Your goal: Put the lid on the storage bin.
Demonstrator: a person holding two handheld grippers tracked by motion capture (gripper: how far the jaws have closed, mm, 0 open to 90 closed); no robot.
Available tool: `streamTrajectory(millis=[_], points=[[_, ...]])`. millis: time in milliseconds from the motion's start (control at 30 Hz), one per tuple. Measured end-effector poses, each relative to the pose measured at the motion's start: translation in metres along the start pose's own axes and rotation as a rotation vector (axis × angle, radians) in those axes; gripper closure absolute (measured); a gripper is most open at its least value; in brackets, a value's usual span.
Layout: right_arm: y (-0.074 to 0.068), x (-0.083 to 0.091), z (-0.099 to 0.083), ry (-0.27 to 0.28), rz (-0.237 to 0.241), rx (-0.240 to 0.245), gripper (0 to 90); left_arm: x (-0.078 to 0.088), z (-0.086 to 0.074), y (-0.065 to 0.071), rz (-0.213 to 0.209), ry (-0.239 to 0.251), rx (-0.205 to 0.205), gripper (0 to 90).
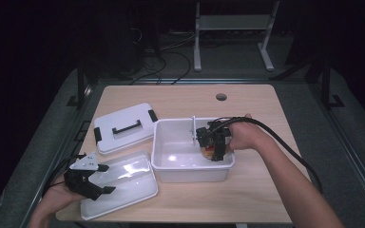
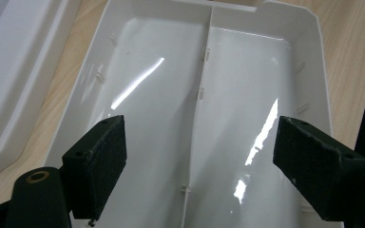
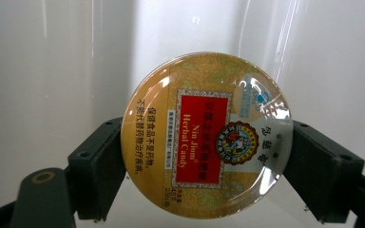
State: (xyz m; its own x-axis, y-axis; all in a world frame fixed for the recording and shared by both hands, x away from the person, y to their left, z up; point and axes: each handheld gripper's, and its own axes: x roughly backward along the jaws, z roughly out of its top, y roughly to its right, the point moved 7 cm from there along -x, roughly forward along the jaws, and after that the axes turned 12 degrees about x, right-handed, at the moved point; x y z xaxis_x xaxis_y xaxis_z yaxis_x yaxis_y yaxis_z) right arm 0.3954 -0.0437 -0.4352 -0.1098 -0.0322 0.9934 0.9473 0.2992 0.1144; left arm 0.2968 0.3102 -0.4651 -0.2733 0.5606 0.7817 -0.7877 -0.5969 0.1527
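Right claw grips a round herbal candy tin by its rim, inside the white storage bin on the counter; left claw stands wide open, holding nothing, over the divided tray

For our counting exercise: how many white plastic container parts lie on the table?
3: a lid with black handle at the back left, a shallow divided tray at the front left, and a deep box in the middle. More may be hidden behind the arms.
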Motion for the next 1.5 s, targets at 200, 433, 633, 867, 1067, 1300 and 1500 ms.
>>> streamTrajectory(millis=[200,433,633,867,1067,1300,1500], points=[[0.001,-0.001,0.000,0.006,0.013,-0.026,19.6,0.001,-0.001,-0.001,-0.002,0.002,0.004,17.9],[0.000,-0.006,-0.002,0.013,0.011,-0.046,20.0,0.001,-0.001,0.000,-0.008,-0.002,0.000,17.9],[0.000,0.007,-0.004,0.055,-0.007,-0.074,21.9,0.001,0.000,0.001,-0.008,-0.002,-0.001,18.0],[-0.003,0.031,-0.013,0.116,-0.050,-0.089,25.7,0.000,0.000,0.002,-0.009,-0.008,-0.006,17.9],[-0.007,0.057,-0.026,0.167,-0.098,-0.124,28.8,-0.001,0.001,0.002,-0.008,-0.005,-0.005,17.9],[-0.019,0.079,-0.043,0.227,-0.141,-0.157,34.1,-0.004,0.001,0.003,-0.005,-0.015,-0.009,17.5],[-0.035,0.084,-0.067,0.245,-0.157,-0.205,35.5,-0.004,0.001,0.003,-0.003,-0.019,-0.012,17.5]])
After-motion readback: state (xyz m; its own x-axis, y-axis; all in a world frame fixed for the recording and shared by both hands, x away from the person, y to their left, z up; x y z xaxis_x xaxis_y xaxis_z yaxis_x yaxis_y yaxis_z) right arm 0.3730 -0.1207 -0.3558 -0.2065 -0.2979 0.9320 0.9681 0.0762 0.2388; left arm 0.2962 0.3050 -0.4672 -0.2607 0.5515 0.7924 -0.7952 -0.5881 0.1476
